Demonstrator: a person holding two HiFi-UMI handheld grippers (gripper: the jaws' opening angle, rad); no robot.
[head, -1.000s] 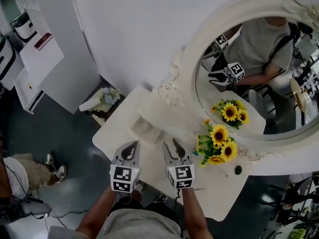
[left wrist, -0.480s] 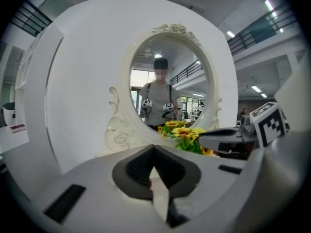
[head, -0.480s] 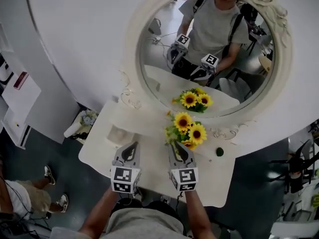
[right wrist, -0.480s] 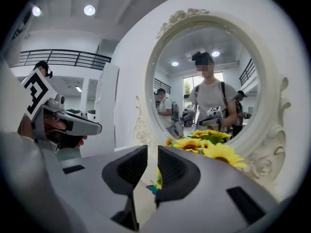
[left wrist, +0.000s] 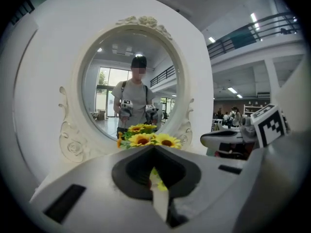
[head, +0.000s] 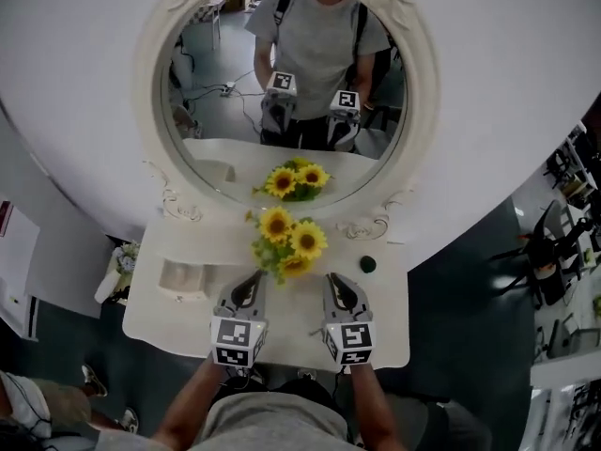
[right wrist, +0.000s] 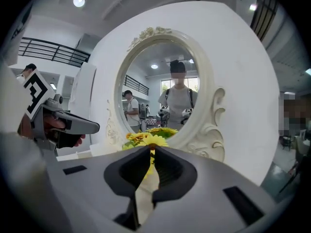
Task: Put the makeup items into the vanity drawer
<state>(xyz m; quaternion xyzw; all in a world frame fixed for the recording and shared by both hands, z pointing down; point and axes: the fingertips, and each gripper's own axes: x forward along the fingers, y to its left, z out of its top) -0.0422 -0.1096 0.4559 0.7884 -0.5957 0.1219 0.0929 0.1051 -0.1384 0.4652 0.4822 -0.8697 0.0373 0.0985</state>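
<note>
A white vanity table (head: 376,332) with an oval mirror (head: 216,111) stands straight ahead. A small dark green round item (head: 367,264) lies on the tabletop at the right, near the mirror's foot. No drawer front shows in any view. My left gripper (head: 252,277) and right gripper (head: 334,278) hover side by side over the table's near half, pointing at the sunflowers (head: 284,241). The left gripper (left wrist: 154,148) is shut and holds nothing. The right gripper's (right wrist: 149,150) jaws have just been closing and stand shut, with nothing between them.
A shallow white box (head: 183,276) sits at the table's left end. On the floor to the left are a small basket (head: 117,269) and a person's shoes (head: 89,380). Dark chairs (head: 549,261) stand at the right. The mirror shows me and both grippers.
The vanity and mirror have swung from the right of the view to its centre as I turned to face them. Both grippers now hang over the tabletop, and the right jaws have narrowed.
</note>
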